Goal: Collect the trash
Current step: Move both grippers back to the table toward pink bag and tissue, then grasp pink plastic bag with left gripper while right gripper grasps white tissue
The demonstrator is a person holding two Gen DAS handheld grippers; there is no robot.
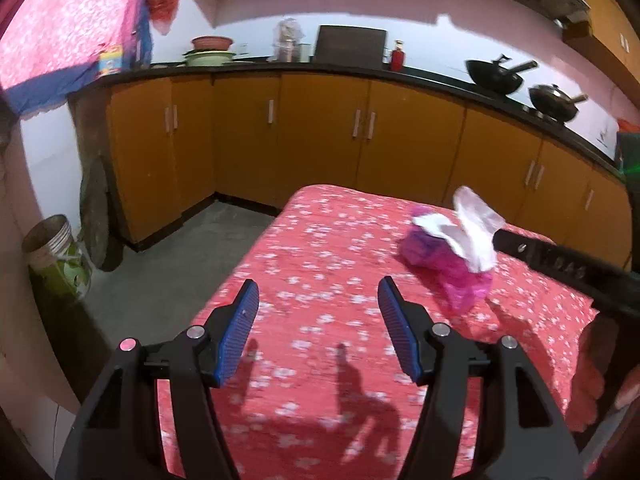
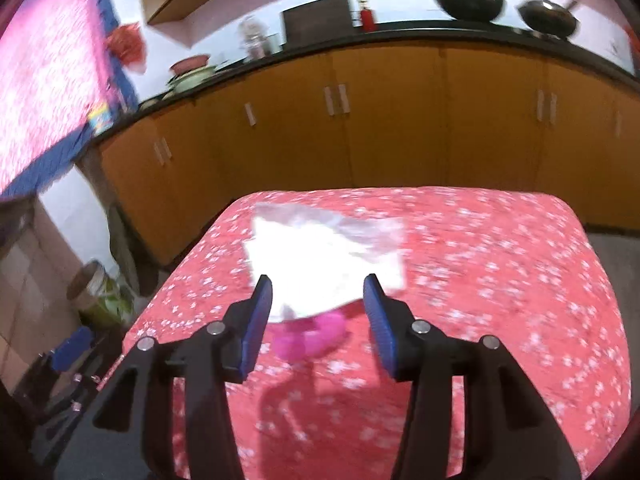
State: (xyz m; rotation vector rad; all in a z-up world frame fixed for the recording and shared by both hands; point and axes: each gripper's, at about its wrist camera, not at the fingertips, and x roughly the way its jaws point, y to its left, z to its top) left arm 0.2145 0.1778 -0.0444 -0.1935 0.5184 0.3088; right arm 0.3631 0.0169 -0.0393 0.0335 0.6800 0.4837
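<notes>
Left wrist view: left gripper (image 1: 318, 294) at lower centre, blue pads (image 1: 236, 340) spread wide apart, nothing between them, above a red flowered cloth (image 1: 320, 248) covering a table. Right of centre on the cloth: a pink bag (image 1: 444, 264), with white paper (image 1: 470, 232) and a clear plastic scrap (image 1: 476, 204) just above it. A black finger (image 1: 560, 264) of the right gripper enters from the right edge, its tip at the paper; whether it touches cannot be told. Behind: orange cabinets (image 1: 320, 136) under a dark counter (image 1: 360, 70); on the counter, bowls (image 1: 210, 50) at upper left, a red bottle (image 1: 397, 56) at centre, two black woks (image 1: 520, 80) at upper right. A jar (image 1: 60, 256) on the floor at the left edge. Right wrist view, blurred: right gripper (image 2: 318, 290) at lower centre, pads (image 2: 258, 328) released and well apart. The paper (image 2: 320, 264) and plastic scrap (image 2: 360, 224) show just beyond and partly between the fingertips, not pinched by either; the bag (image 2: 312, 334) lies under them on the cloth (image 2: 500, 280), in the gap between the fingers. Cabinets (image 2: 400, 120) across the upper half, woks (image 2: 508, 8) at upper right, bottle (image 2: 367, 16) at top centre, bowls (image 2: 190, 70) at upper left, jar (image 2: 100, 292) at the left.
</notes>
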